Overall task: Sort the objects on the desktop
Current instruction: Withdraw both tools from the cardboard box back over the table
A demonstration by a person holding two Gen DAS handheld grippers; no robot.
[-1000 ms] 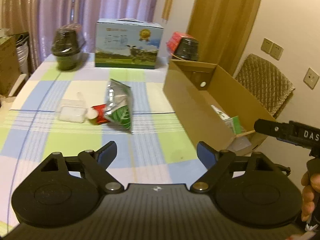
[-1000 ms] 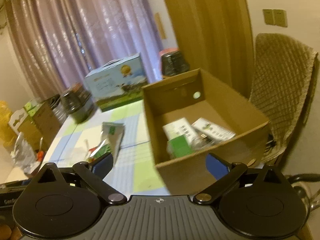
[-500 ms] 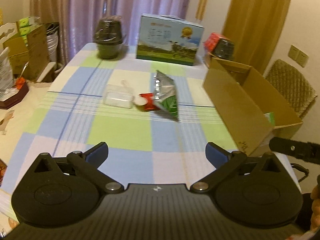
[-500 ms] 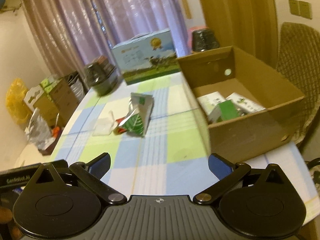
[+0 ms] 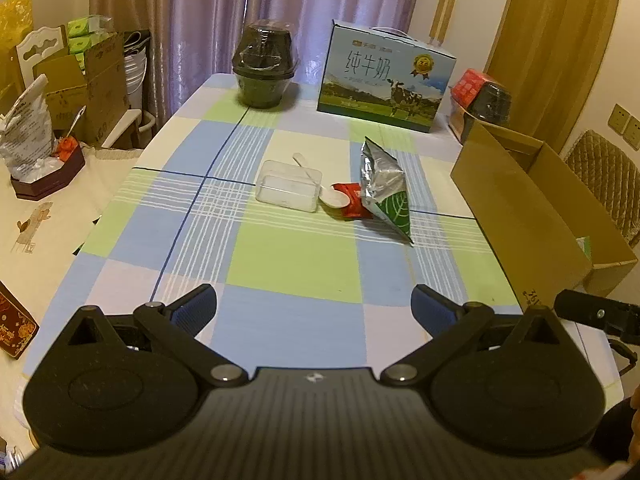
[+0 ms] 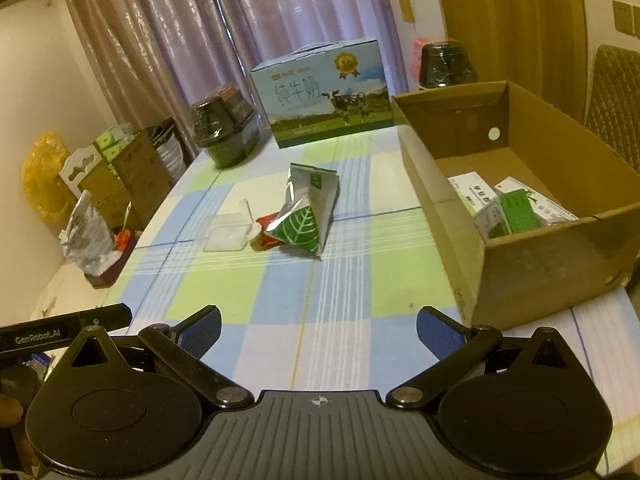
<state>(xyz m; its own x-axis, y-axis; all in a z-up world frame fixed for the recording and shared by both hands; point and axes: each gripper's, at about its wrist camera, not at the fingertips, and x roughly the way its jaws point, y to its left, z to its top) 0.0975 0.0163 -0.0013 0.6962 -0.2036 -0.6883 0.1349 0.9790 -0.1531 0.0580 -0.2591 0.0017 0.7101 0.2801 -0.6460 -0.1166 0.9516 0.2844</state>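
Both tongs are held spread wide and empty above the near edge of the bench [image 5: 280,264], which is covered by a cloth checked in blue, green and white. The left tongs [image 5: 314,306] are seen with blue-padded fingers well apart, nothing between them; the right tongs [image 6: 318,328] are likewise gaping, with only the checked cloth visible in the gap.

Near the middle of the bench 3 small things are grouped. A clear plastic container [image 5: 289,186] is set on the left, with a white plastic spoon [image 5: 304,165] resting along its far rim. Just beside its right end a red wrapper [image 5: 351,200] is found, a white round piece lying on it. A silver snack bag with a green leaf print [image 5: 384,188] is crumpled against the wrapper, partly covering it.

An open cardboard box [image 6: 516,240] is placed at the right edge of the bench, well apart from the group. Inside it, green and white cartons [image 6: 512,208] are seen.

At the far end a blue milk carton case [image 5: 386,76] is stood upright, with a dark wrapped pot [image 5: 265,68] to its left and a second dark pot [image 6: 446,65] behind the cardboard box.
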